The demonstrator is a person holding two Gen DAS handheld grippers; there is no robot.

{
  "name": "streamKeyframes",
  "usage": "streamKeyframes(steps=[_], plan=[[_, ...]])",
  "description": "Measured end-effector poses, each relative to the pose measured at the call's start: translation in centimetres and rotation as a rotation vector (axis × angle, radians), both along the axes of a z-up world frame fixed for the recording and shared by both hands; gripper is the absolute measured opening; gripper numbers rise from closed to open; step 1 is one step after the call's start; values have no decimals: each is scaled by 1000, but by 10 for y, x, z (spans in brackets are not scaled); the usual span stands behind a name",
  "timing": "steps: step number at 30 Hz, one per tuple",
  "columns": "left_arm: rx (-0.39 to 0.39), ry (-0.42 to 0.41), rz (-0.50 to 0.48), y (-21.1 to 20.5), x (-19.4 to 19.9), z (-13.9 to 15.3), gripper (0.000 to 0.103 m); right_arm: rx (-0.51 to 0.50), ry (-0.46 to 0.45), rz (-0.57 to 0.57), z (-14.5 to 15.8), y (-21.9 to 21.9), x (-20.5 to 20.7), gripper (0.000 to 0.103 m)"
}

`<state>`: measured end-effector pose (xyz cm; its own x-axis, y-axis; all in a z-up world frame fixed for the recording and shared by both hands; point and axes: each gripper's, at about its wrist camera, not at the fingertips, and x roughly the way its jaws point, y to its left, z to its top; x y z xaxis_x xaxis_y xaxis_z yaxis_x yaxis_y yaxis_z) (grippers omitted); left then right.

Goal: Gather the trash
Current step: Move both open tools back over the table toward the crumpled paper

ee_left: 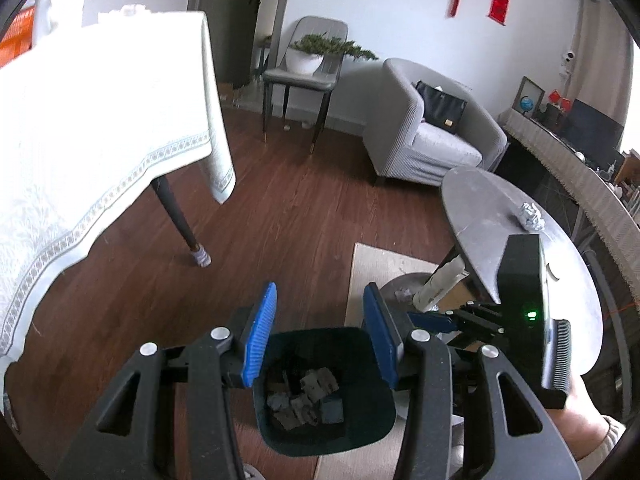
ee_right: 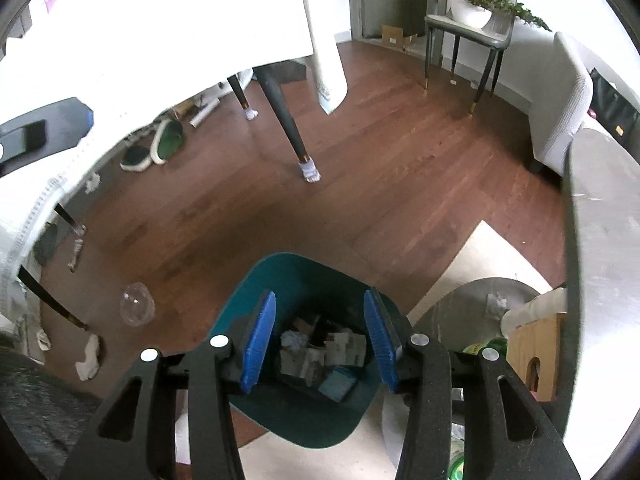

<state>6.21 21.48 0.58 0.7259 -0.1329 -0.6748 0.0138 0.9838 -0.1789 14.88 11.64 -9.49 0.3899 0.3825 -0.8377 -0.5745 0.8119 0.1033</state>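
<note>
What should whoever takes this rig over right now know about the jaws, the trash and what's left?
Left gripper: jaws open, empty, over the bin.
Right gripper: jaws open, empty, also over the bin.
Done: crumpled paper and cardboard scraps lie in the bin.
Left: foil wad on the round table; clear plastic cup and white tissue on the floor to the bin's left in the right wrist view; a crumpled scrap on the table's base.
</note>
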Motion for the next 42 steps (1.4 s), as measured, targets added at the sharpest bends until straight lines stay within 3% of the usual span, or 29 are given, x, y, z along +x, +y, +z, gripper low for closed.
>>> streamKeyframes(steps=[5,11,30,42], plan=[[20,-26,-25,-21,4,9,52,69,-38,-2,24,-18,-5,47],[34,-79,-71,-53,3,23,62,111,-98,-24,49,-46,-9,47],[43,-94,-133,-125,21,26,72,139,-172,-155,70,-135,-9,47],[37,-89,-178,-165,43,25,72,115,-194,-227,71,-189,-6,48]])
